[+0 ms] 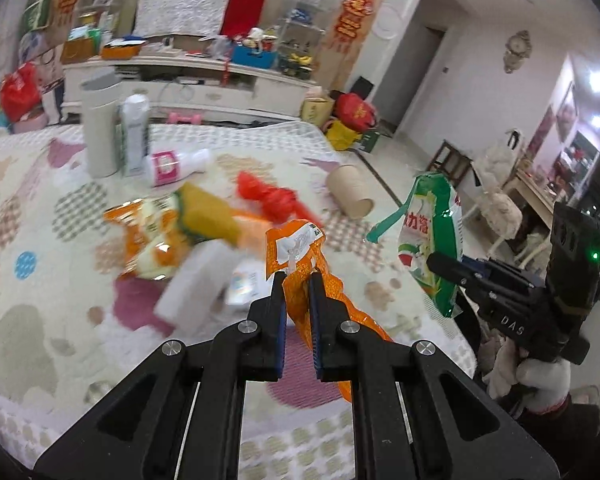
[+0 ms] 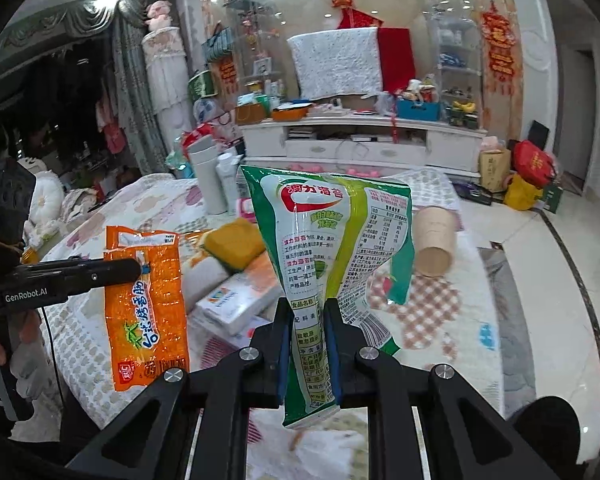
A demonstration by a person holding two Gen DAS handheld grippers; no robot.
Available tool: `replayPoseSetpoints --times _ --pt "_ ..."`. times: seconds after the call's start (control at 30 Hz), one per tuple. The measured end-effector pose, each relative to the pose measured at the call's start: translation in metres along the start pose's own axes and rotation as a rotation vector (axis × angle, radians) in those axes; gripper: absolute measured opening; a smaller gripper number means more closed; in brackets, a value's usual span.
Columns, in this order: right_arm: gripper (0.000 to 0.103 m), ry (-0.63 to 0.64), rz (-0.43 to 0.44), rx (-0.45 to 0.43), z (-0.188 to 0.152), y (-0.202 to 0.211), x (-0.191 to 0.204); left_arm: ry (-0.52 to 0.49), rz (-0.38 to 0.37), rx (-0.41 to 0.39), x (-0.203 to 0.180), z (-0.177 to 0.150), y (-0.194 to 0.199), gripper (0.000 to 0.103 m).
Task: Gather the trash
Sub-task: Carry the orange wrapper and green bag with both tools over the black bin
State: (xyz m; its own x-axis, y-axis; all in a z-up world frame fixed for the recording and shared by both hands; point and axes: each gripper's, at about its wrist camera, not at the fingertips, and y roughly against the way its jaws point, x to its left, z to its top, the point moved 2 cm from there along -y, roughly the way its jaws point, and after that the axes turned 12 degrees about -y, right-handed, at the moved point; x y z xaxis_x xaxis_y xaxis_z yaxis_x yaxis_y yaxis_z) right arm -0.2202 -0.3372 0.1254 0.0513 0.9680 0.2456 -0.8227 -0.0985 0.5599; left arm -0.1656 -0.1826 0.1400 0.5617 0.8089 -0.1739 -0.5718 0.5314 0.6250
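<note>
My left gripper (image 1: 298, 276) is shut on an orange snack wrapper (image 1: 296, 248) and holds it above the patterned bed. In the right wrist view the same wrapper (image 2: 148, 308) hangs from the left gripper (image 2: 138, 270) at the left. My right gripper (image 2: 308, 304) is shut on a green and white seaweed bag (image 2: 340, 232), held upright above the bed. The left wrist view shows that bag (image 1: 432, 240) in the right gripper (image 1: 436, 262) at the right.
On the bed (image 1: 40, 208) lie a yellow sponge (image 1: 212, 216), another orange wrapper (image 1: 148, 236), a white box (image 1: 196, 292), red plastic (image 1: 276, 196), a paper cup (image 1: 350, 196), a pink-labelled bottle (image 1: 172, 166) and a tall white cylinder (image 1: 98, 128). A TV cabinet (image 2: 360, 140) stands behind.
</note>
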Motion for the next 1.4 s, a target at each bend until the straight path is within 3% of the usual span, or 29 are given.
replayPoseSetpoints --times 0.33,0.63,1.4 --pt "0.015 -0.075 -0.107 -0.024 -0.001 0.032 -0.059 -0.105 -0.062 0.017 -0.067 0.031 -0.053 0.008" --pt "0.015 -0.162 -0.196 -0.03 -0.015 0.058 -0.12 -0.187 -0.105 0.045 -0.129 0.041 -0.095 0.008" --pt "0.015 -0.408 -0.372 0.028 -0.081 0.111 -0.27 -0.299 -0.228 0.135 -0.272 0.034 -0.187 0.008"
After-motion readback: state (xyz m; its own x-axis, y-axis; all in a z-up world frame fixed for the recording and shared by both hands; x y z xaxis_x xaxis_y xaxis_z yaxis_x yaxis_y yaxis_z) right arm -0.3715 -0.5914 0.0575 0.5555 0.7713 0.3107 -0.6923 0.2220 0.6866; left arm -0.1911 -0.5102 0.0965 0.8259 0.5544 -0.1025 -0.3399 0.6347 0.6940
